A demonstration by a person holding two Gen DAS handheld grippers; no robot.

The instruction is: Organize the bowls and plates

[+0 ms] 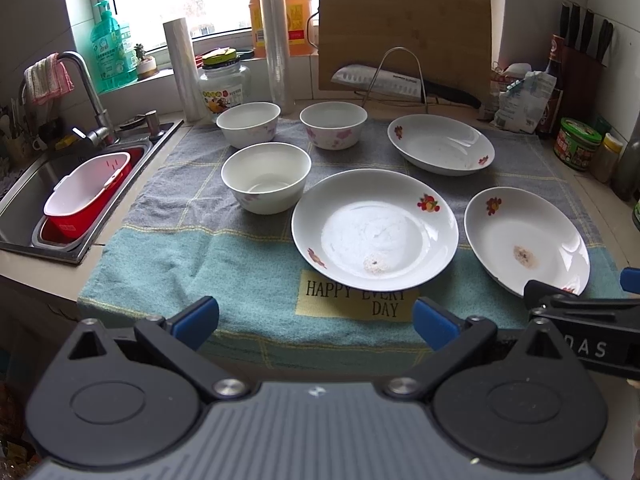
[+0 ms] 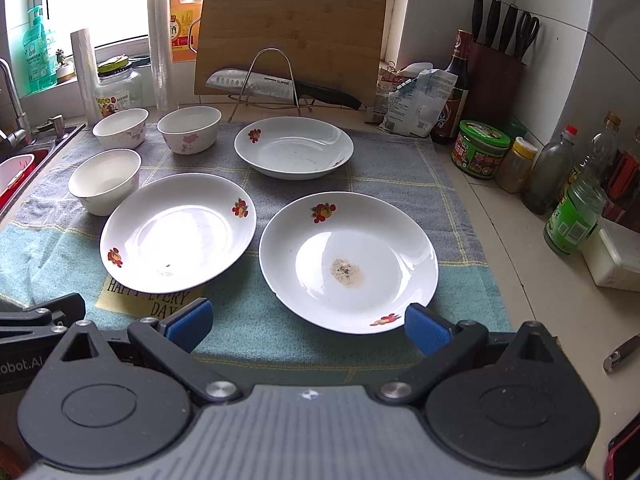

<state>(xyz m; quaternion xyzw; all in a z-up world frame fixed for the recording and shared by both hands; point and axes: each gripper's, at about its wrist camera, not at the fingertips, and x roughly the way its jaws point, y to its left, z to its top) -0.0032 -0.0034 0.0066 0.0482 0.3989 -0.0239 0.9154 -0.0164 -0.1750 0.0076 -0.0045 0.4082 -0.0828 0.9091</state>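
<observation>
Three white plates with flower prints lie on a towel (image 1: 200, 256): a near middle plate (image 1: 374, 228) (image 2: 178, 232), a near right plate (image 1: 526, 240) (image 2: 348, 260) with a brown stain, and a far plate (image 1: 440, 144) (image 2: 294, 146). Three white bowls stand at the left: a near bowl (image 1: 266, 176) (image 2: 105, 180), a far left bowl (image 1: 248, 124) (image 2: 120, 127), and a far right bowl (image 1: 333, 125) (image 2: 189, 128). My left gripper (image 1: 316, 320) is open and empty, in front of the middle plate. My right gripper (image 2: 308, 322) is open and empty, at the near rim of the stained plate.
A sink (image 1: 24, 184) with a red and white basin (image 1: 86, 192) lies at the left. A cutting board (image 2: 292, 36), a knife on a rack (image 2: 280, 84), rolls, jars and bottles (image 2: 480, 148) line the back and right of the counter.
</observation>
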